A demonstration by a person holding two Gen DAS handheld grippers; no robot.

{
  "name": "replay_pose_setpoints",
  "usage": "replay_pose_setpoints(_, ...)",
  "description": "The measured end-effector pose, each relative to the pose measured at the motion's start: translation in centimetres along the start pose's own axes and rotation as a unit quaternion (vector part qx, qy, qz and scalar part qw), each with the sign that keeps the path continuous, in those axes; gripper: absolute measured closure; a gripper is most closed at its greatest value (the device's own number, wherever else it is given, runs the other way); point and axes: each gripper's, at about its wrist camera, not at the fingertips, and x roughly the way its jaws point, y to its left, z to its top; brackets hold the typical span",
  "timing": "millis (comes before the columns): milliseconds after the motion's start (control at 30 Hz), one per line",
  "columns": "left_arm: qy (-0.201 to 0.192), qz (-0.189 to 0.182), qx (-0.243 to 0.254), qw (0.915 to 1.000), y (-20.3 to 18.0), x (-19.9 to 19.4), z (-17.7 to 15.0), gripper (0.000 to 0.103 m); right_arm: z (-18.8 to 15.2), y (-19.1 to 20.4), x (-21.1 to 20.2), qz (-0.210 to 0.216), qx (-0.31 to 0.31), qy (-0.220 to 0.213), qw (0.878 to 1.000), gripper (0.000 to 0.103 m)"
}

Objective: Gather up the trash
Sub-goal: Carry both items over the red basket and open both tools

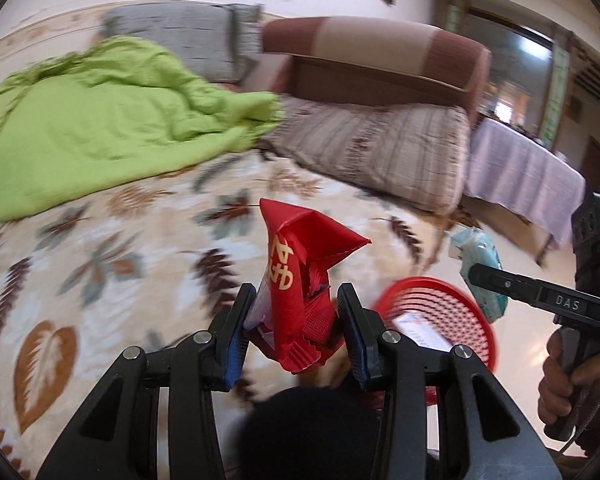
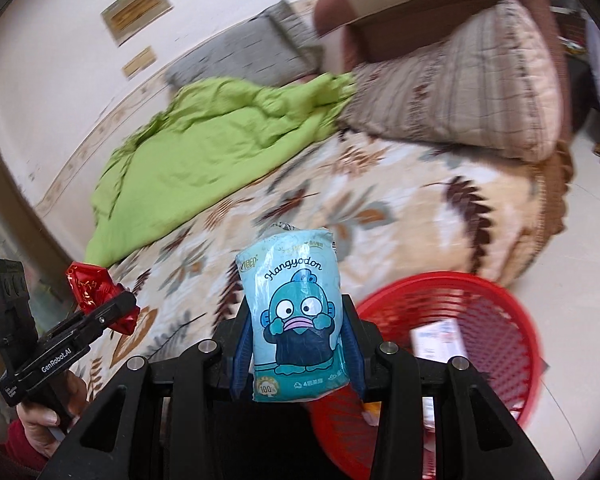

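Note:
My left gripper [image 1: 294, 320] is shut on a crumpled red wrapper with gold characters [image 1: 296, 280], held above the leaf-patterned bed cover. The wrapper also shows in the right wrist view [image 2: 96, 292]. My right gripper [image 2: 298, 344] is shut on a light blue tissue pack printed with a cartoon fish [image 2: 296, 312]. The pack also shows in the left wrist view [image 1: 480, 268]. A red mesh plastic basket [image 2: 496, 312] stands on the floor beside the bed, just right of both grippers; it also shows in the left wrist view [image 1: 452, 300]. A white packet [image 2: 440, 338] lies inside it.
The bed cover [image 1: 100, 272] carries a rumpled green blanket [image 1: 100, 120], a grey pillow [image 1: 188, 36] and a striped folded quilt [image 1: 380, 152]. A brown sofa arm [image 1: 380, 52] stands behind. A cloth-covered table [image 1: 528, 176] stands at the right. Pale tile floor [image 2: 580, 240] surrounds the basket.

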Motion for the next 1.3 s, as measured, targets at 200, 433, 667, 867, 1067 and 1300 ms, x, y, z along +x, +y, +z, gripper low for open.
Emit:
replay_pose_setpoints(200,0.022,-0.050,0.024,0.9982,-4.0,2.2,0.7,0.063,0.7,-3.1,-3.5,-0.033,0.022,-0.024,0.999,0.061)
replay_pose_setpoints(433,0.068,-0.089,0.045,0.9927,-7.1,5.5,0.1,0.063,1.0,-5.6,-4.6,-0.052,0.055,-0.033,0.997,0.060)
replay_pose_setpoints(667,0.095,-0.103,0.060,0.9882,-9.0,7.6,-0.4,0.063,0.4,-7.0,-4.2,-0.056,0.071,-0.026,0.996,0.060)
replay_pose_setpoints(867,0.106,-0.109,0.076,0.9855,-10.6,9.0,-0.3,0.063,0.0,-8.4,-3.9,-0.064,0.087,-0.020,0.994,0.059)
replay_pose_setpoints(1067,0.114,-0.115,0.084,0.9832,-11.5,10.0,-0.5,0.063,-0.3,-9.3,-3.7,-0.064,0.095,-0.017,0.993,0.059)
replay_pose_setpoints(1300,0.114,-0.124,0.084,0.9821,-11.7,10.4,-0.7,0.046,-0.2,-9.8,-3.5,-0.073,0.104,-0.018,0.992,0.041)
